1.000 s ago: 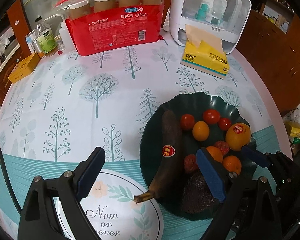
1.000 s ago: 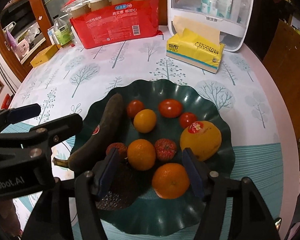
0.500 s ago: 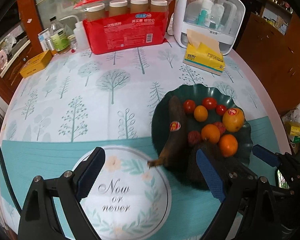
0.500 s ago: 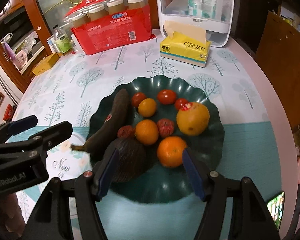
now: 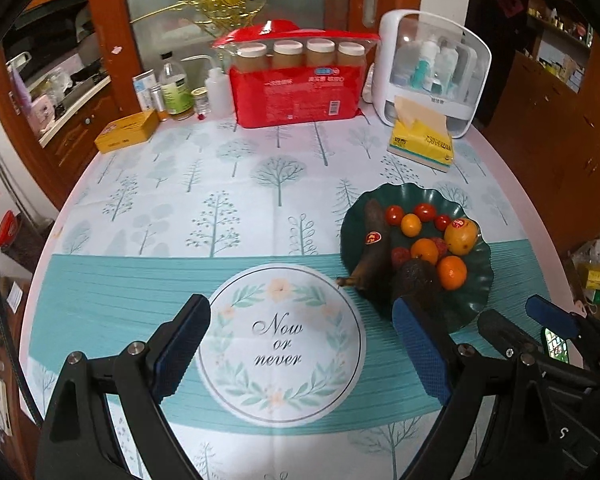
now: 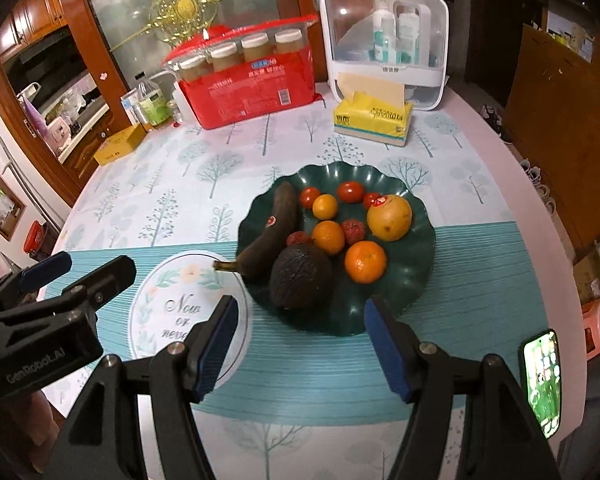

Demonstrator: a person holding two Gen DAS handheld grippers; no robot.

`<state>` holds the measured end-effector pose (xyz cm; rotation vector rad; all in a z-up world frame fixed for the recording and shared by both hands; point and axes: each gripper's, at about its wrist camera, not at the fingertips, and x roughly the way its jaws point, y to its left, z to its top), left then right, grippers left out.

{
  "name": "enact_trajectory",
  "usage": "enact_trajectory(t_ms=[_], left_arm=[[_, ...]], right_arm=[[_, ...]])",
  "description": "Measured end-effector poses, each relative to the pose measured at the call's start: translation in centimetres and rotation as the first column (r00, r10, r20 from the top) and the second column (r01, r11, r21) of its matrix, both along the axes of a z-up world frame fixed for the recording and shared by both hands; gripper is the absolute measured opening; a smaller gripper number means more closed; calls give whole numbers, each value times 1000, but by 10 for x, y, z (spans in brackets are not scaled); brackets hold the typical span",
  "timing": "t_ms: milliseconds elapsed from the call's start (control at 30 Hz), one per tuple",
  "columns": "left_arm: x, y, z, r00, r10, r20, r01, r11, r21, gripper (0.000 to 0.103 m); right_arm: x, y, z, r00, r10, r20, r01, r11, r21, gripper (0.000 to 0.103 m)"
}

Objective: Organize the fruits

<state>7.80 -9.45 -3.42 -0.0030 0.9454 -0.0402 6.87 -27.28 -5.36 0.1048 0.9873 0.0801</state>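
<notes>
Two pairs of black tongs with blue pads, both spread wide and empty, held above the round counter (image 5: 148, 208) with its tree-print cloth. Left tongs (image 5: 300, 346) over the white "Now or never" medallion (image 5: 278, 344); right tongs (image 6: 300, 346) just short of the near rim of the scalloped dark green plate (image 6: 416, 252). On that plate, all the fruit: blackened banana (image 6: 274, 228) along the left side with its stem past the rim, dark rough avocado (image 6: 300, 276) at the front touching it, two orange mandarins (image 6: 365, 261), yellow-orange fruit with a red sticker (image 6: 390, 218), small red tomatoes (image 6: 350, 191) and a small yellow-orange fruit (image 6: 325, 206) at the back. Only in the right view: lit phone screen (image 6: 540, 380) in full at the counter's right edge, plus the left tongs from the side. Only in the left view: medallion whole, avocado partly hidden behind the right pad (image 5: 420, 348). In both: red pack of jars (image 5: 300, 88), yellow tissue pack (image 5: 422, 142), white organiser box (image 5: 432, 72) at the far edge.
</notes>
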Motion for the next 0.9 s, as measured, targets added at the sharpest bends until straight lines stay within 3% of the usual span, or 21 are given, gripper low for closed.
enact_trajectory(t_ms=[200, 533, 900], left_arm=[[-17, 5, 3, 999, 22, 25, -24, 998, 54, 92], [-20, 15, -6, 999, 36, -29, -35, 999, 31, 92], [-20, 13, -5, 999, 33, -24, -32, 999, 37, 92]], right_arm=[[-15, 15, 11, 1000, 21, 22, -21, 999, -27, 66], [-20, 25, 12, 1000, 13, 3, -13, 999, -48, 66], [-25, 28, 16, 1000, -7, 18, 8, 997, -74, 66]])
